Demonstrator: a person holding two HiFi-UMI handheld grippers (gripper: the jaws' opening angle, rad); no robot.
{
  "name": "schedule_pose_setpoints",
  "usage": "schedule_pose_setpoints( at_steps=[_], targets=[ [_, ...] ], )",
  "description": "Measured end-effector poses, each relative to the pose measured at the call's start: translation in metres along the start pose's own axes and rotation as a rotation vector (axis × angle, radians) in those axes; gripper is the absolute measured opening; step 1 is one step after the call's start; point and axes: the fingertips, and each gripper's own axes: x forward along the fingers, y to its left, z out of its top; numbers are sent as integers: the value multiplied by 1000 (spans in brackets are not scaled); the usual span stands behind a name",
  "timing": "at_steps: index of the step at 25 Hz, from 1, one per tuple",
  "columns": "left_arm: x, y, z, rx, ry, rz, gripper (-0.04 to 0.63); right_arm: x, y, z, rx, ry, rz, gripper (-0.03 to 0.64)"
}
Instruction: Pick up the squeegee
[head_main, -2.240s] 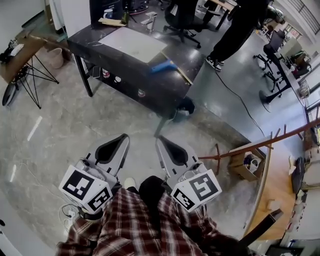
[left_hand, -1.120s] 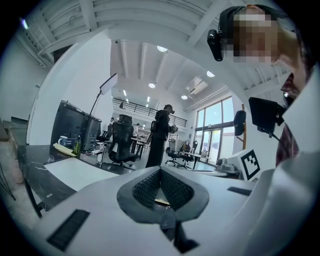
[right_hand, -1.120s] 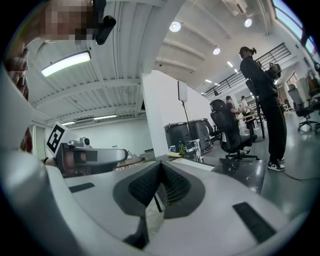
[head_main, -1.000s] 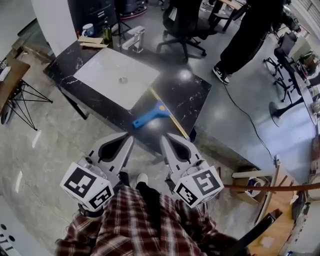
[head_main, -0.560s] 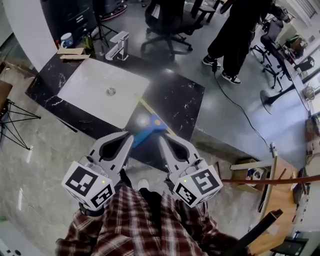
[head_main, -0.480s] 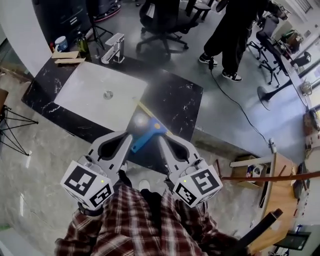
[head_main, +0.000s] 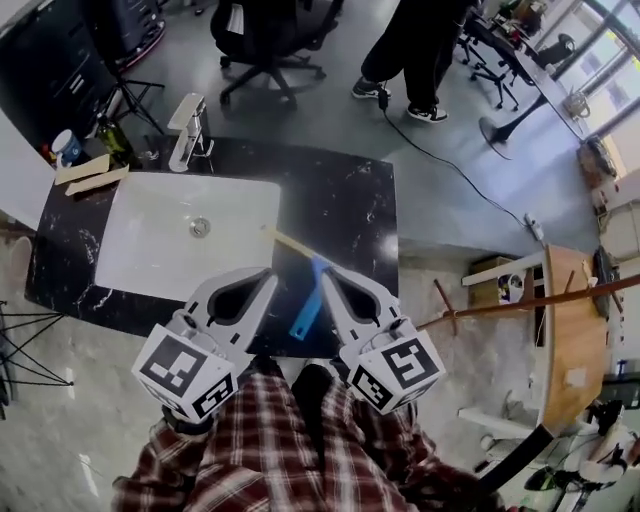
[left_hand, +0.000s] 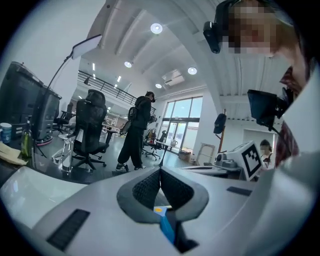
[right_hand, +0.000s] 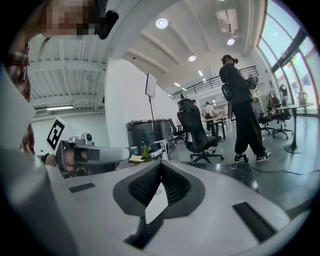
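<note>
Squeegee (head_main: 307, 303), blue: lies flat on dark worktop (head_main: 345, 205), between left tongs (head_main: 266, 277) and right tongs (head_main: 326, 276), touching neither; both tongs clenched, empty.

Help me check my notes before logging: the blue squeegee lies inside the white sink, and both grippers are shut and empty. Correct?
Not quite. The head view shows the blue squeegee on the black counter beside the white sink, not inside it. The left gripper and right gripper are indeed shut and empty.
</note>
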Motion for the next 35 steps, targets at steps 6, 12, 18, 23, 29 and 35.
schedule_pose_setpoints(
  at_steps=[6,12,18,23,29,35],
  targets=[
    [21,-9,-4,-21,24,-118,11,-14,-13,-5,24,17,-111,12],
    [42,-34,2,1,26,-179,11,-37,-35,5,25,2,-168,12],
    [55,-47,7,5,15,-187,11,-49,-50,5,31,2,-186,12],
    [61,-51,12,18,5,-183,13,-56,-56,6,33,-6,-190,12],
    [72,-59,9,20,53,-216,196,-63,-61,9,29,-18,-196,12],
    [87,-50,-26,2,202,-186,213,-72,-70,4,52,-29,-206,12]
  ],
)
